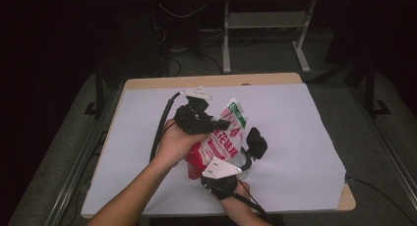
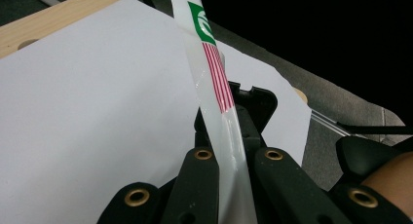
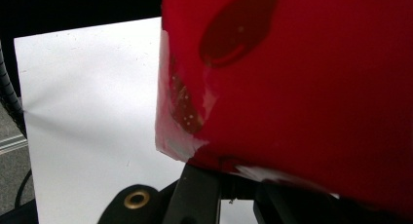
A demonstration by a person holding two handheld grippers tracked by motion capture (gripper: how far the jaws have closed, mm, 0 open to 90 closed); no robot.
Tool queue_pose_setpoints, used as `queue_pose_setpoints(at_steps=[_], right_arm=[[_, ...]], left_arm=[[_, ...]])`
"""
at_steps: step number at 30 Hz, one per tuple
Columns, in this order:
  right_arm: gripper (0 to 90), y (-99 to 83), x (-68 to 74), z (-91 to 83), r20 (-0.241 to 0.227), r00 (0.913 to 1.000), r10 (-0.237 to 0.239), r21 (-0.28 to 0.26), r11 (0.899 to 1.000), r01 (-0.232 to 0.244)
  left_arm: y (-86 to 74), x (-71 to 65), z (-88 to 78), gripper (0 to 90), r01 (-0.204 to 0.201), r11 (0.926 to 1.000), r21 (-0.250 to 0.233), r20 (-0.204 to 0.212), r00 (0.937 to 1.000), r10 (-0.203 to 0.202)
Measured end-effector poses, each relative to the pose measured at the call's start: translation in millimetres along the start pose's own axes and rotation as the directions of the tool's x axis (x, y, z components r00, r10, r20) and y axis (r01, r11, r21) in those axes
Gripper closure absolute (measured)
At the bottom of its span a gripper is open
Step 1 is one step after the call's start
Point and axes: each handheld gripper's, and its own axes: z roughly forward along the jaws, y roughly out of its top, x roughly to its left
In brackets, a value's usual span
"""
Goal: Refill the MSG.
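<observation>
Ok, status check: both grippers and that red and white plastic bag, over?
Left gripper shut on red and white printed plastic bag, top edge. Right gripper shut on its bottom. Bag held above white sheet. Nothing in the way.

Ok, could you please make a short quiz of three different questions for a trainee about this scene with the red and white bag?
1. True or false: the left tongs are shut on an edge of the bag.
2. What covers the table under the bag? A. a white sheet B. a green cloth C. a metal tray
3. Fill in: the right tongs grip the bag at its ____ coloured end.

Key
1. True: the thin sealed edge runs between the two black jaws in the left gripper view.
2. A, the white sheet.
3. Red.
</observation>
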Motion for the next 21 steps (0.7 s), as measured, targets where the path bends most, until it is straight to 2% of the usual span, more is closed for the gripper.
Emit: queue_pose_setpoints(at_steps=[21], right_arm=[[89.9, -0.3, -1.1, 1.0, -0.008, 0.9999, 0.013, -0.007, 1.0, -0.013]], left_arm=[[1.6, 0.0, 4.8, 89.9, -0.002, 0.9999, 0.011, -0.014, 0.9999, 0.002]])
